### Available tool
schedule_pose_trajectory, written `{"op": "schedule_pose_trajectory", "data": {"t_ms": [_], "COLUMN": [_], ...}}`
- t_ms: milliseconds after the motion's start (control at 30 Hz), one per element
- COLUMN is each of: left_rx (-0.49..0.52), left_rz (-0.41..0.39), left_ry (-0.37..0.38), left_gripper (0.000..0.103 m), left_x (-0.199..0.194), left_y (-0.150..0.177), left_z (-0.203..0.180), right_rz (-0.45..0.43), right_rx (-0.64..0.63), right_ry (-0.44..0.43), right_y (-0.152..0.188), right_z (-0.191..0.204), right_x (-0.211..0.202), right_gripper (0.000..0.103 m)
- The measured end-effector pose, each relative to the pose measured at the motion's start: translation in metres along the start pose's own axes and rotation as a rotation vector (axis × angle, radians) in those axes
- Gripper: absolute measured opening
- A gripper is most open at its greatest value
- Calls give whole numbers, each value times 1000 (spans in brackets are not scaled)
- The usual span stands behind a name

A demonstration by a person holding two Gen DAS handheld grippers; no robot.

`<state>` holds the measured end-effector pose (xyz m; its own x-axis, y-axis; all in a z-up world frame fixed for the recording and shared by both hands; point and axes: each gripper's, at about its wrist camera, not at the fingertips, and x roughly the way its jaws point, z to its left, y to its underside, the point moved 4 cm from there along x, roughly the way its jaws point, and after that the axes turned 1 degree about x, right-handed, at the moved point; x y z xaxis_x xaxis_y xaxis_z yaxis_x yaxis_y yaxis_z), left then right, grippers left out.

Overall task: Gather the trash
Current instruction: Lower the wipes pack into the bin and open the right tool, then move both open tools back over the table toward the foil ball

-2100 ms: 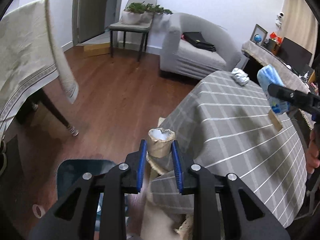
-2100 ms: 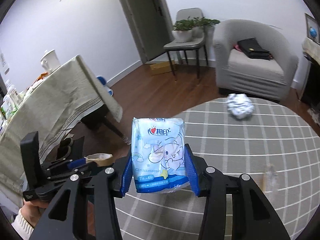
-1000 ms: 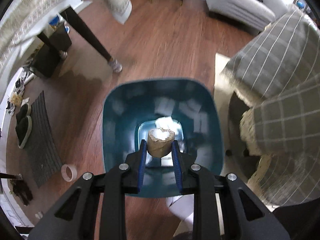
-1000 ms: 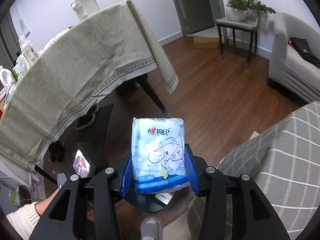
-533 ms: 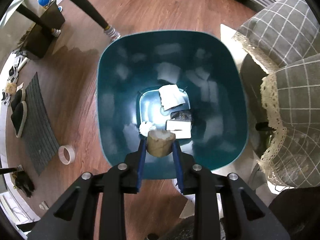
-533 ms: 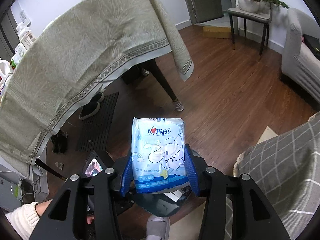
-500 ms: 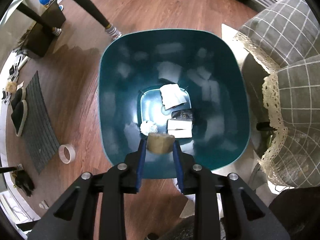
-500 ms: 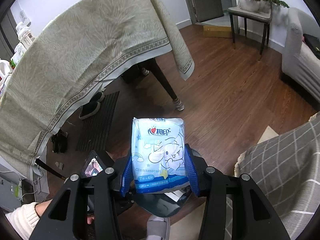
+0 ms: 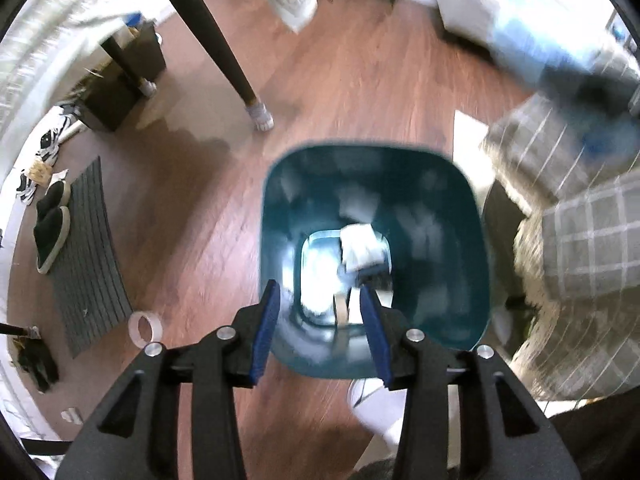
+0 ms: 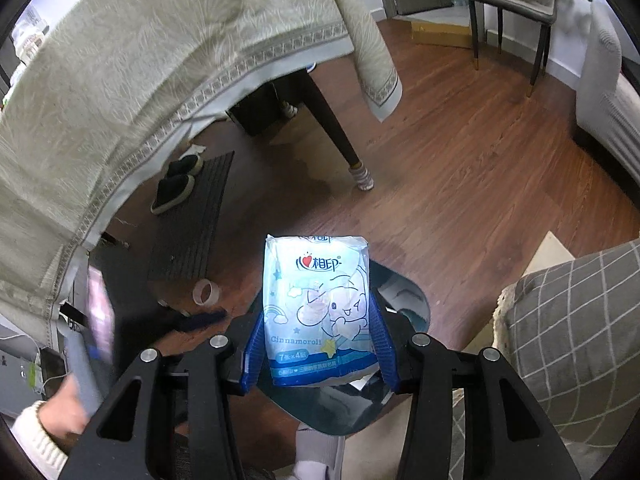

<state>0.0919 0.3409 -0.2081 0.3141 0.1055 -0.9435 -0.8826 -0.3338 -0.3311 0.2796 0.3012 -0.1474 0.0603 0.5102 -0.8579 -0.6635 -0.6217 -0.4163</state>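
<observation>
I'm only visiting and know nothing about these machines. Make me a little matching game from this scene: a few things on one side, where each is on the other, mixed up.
Things:
1. tissue pack
2. tape roll
3. slippers
4. white papers

Places:
A. bottom of the teal bin
B. bare wood floor
C. between the right gripper pads
D. beside the ribbed mat

Pairs: 1-C, 2-B, 3-D, 4-A
</observation>
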Motion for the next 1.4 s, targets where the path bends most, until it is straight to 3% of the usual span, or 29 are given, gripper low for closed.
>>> {"op": "schedule_pose_trajectory", "data": {"t_ms": [333, 700, 833, 933, 1233, 1400], "left_rx": [-77, -103, -99, -95, -88, -97], "left_rz": [-206, -305, -331, -348, -412, -456], "left_ry": [11, 39, 41, 36, 52, 66], "left_gripper": [32, 27, 27, 27, 27, 27], "left_x": [-69, -110, -120, -128, -153, -170], "left_y": [-24, -34, -34, -34, -40, -45], "left_z": [8, 0, -2, -1, -12, -19], "right_rz": [106, 226, 251, 251, 194, 115], "right_rx": [-31, -98, -105, -118, -141, -157], "right_ry": [35, 89, 103, 104, 96, 79], "right_y": [28, 65, 74, 77, 71, 61], "right_z": [0, -2, -4, -2, 5, 15], "right_x": [49, 93, 103, 103, 78, 44], "right_gripper": [47, 47, 54, 64, 64, 64]}}
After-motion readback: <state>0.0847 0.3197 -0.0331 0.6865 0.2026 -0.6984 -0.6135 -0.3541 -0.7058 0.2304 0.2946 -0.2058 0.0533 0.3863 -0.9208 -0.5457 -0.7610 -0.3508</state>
